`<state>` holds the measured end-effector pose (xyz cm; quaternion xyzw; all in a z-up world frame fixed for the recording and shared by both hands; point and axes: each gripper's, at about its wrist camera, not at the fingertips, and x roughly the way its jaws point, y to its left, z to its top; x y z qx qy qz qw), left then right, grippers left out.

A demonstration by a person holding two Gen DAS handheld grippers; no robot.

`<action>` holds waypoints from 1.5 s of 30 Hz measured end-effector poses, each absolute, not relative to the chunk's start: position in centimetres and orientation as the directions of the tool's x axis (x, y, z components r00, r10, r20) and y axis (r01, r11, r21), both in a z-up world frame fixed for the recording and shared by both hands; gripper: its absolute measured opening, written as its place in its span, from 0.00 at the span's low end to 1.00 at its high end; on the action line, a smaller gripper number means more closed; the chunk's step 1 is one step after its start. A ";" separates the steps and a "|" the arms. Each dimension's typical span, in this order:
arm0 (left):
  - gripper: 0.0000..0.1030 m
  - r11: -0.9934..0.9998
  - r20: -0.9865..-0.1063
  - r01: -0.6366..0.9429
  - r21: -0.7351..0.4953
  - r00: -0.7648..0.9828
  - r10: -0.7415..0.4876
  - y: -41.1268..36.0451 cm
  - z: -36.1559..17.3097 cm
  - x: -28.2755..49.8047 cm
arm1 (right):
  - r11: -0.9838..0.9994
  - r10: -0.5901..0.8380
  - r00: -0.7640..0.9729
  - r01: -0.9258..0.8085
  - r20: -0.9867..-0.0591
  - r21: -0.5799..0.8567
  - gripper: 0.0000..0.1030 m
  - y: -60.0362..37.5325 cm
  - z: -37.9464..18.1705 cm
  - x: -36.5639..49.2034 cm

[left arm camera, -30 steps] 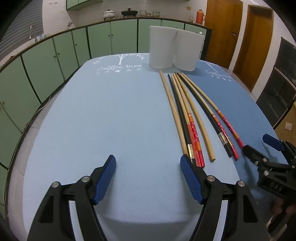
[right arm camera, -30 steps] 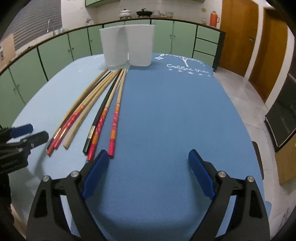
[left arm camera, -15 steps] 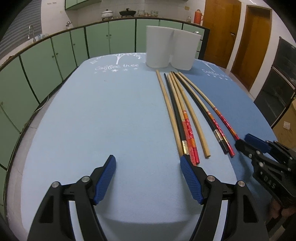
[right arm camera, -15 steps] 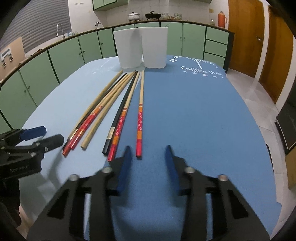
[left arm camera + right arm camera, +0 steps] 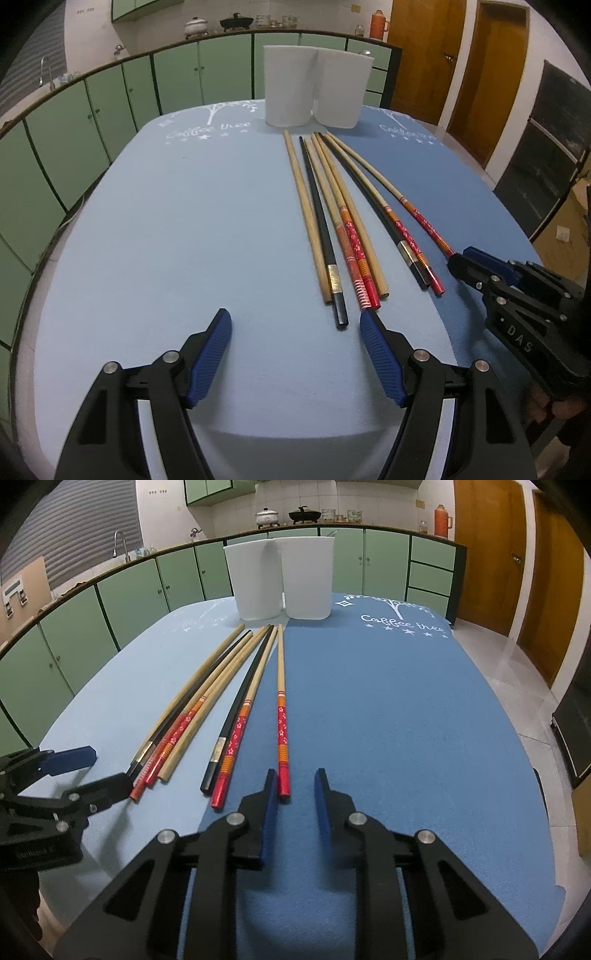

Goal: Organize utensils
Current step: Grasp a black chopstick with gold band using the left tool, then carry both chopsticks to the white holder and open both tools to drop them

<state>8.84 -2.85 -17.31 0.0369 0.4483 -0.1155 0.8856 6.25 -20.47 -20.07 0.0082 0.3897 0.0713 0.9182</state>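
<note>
Several long chopsticks (image 5: 332,221), some plain wood, some black, some with red patterned ends, lie side by side on the blue cloth, pointing toward two white cups (image 5: 314,90). My left gripper (image 5: 293,317) is open just short of the black and red ends, with nothing between its fingers. My right gripper (image 5: 295,775) is closing; a narrow gap shows between its fingers and nothing is in it. The end of the rightmost red-ended chopstick (image 5: 282,738) lies just beside its left fingertip. Each gripper shows at the edge of the other's view: right gripper (image 5: 460,258), left gripper (image 5: 109,768).
The table is covered by a light blue cloth (image 5: 166,221) on the left and a darker blue one (image 5: 388,720) on the right. Green cabinets (image 5: 110,107) curve behind it. Wooden doors (image 5: 424,55) stand at the right. The table's edge is near both grippers.
My right gripper's jaws have gone from wide apart to a narrow gap, now next to the end of the rightmost chopstick. The left gripper has stayed open and nearly still.
</note>
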 end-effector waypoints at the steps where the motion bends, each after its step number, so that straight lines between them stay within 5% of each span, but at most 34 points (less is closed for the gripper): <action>1: 0.69 0.971 -0.802 0.236 -0.038 0.573 -0.171 -2.8 -17.3 8.9 | 0.990 0.138 0.686 -0.124 -0.714 0.072 0.19 -20.5 -20.1 6.2; 30: 0.66 0.978 -0.795 0.197 -0.064 0.583 -0.170 -2.5 -17.2 10.0 | 0.989 0.148 0.685 -0.116 -0.713 0.094 0.18 -20.7 -20.1 6.5; 39: 0.50 0.985 -0.781 0.172 -0.030 0.611 -0.131 -3.4 -17.5 10.0 | 0.989 0.145 0.687 -0.110 -0.712 0.095 0.17 -20.8 -20.2 6.7; 45: 0.20 0.986 -0.768 0.162 -0.040 0.626 -0.134 -3.9 -17.4 10.0 | 0.990 0.144 0.689 -0.107 -0.711 0.097 0.17 -20.8 -20.2 6.8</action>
